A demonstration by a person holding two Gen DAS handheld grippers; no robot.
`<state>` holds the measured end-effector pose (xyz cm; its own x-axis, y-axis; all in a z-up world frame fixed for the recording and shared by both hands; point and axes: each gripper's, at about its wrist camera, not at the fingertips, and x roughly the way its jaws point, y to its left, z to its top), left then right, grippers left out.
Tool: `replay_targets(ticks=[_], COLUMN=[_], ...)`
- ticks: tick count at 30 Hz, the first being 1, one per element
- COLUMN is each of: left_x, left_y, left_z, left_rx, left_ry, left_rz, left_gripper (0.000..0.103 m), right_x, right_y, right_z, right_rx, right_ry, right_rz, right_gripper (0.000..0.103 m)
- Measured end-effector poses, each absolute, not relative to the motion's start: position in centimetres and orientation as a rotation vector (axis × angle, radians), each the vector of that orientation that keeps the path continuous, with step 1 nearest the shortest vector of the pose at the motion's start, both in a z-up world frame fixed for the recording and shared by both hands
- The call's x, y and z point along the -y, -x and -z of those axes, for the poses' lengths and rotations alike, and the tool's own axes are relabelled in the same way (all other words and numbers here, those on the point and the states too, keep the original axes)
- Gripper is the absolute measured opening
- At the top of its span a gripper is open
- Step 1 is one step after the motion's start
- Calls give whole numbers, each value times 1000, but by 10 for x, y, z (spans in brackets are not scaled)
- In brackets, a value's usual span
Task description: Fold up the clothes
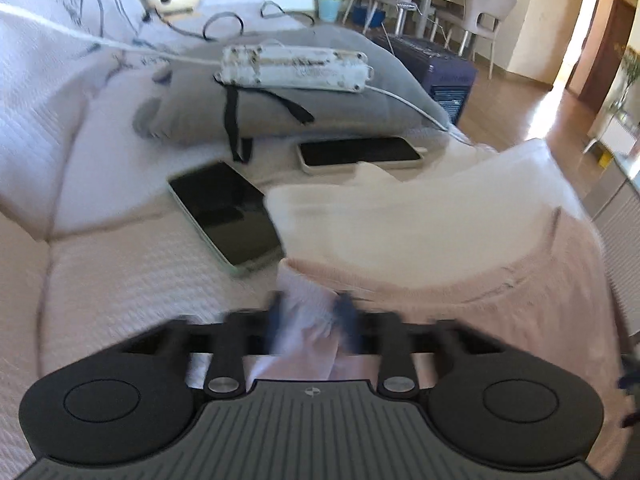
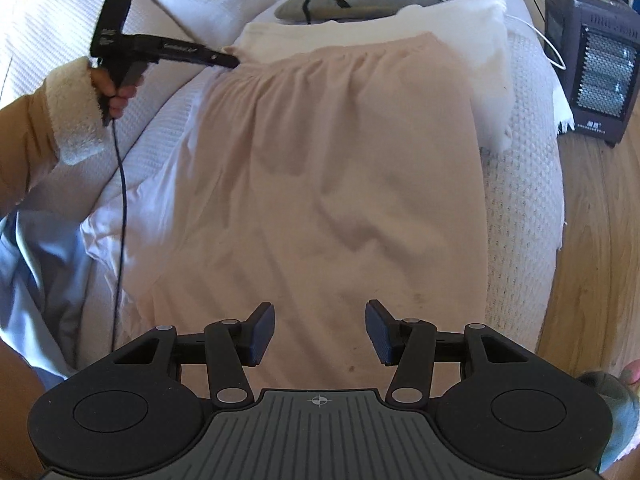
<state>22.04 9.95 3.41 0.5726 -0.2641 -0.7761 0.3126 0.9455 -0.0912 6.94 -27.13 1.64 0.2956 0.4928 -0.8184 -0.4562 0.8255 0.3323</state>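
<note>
A pale pink garment [image 2: 340, 160] with a gathered waistband lies flat along the white-covered sofa [image 2: 520, 208]. Its far end rests on a white folded cloth [image 2: 488, 40]. My left gripper [image 1: 310, 324] is shut on the waistband's left corner, and pink fabric [image 1: 500, 312] bunches between its blue pads. The right wrist view shows that gripper [image 2: 228, 60] from the side, held by a hand [image 2: 116, 92] in a tan fleece-cuffed sleeve. My right gripper [image 2: 320, 332] hovers open over the garment's near end with nothing between its pads.
Two dark phones [image 1: 228, 216] [image 1: 360, 154] lie on the sofa beyond the white cloth [image 1: 400, 220]. A worn power strip [image 1: 292, 66] sits on a grey cushion [image 1: 340, 108]. A heater [image 2: 600, 60] stands on the wood floor at right. Light blue fabric [image 2: 40, 260] is bunched at left.
</note>
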Motion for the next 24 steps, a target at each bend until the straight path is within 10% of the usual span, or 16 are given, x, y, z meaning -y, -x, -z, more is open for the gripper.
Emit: replay_targets(ticks=[24], left_x=[119], left_y=[-187], left_z=[-107], left_rx=[-961], left_ry=[-203], left_rz=[550], left_gripper=[13], right_x=[317], right_y=[-17], right_z=[-54], right_rx=[-925], right_ry=[-127], right_rz=[-581], right_gripper=[57])
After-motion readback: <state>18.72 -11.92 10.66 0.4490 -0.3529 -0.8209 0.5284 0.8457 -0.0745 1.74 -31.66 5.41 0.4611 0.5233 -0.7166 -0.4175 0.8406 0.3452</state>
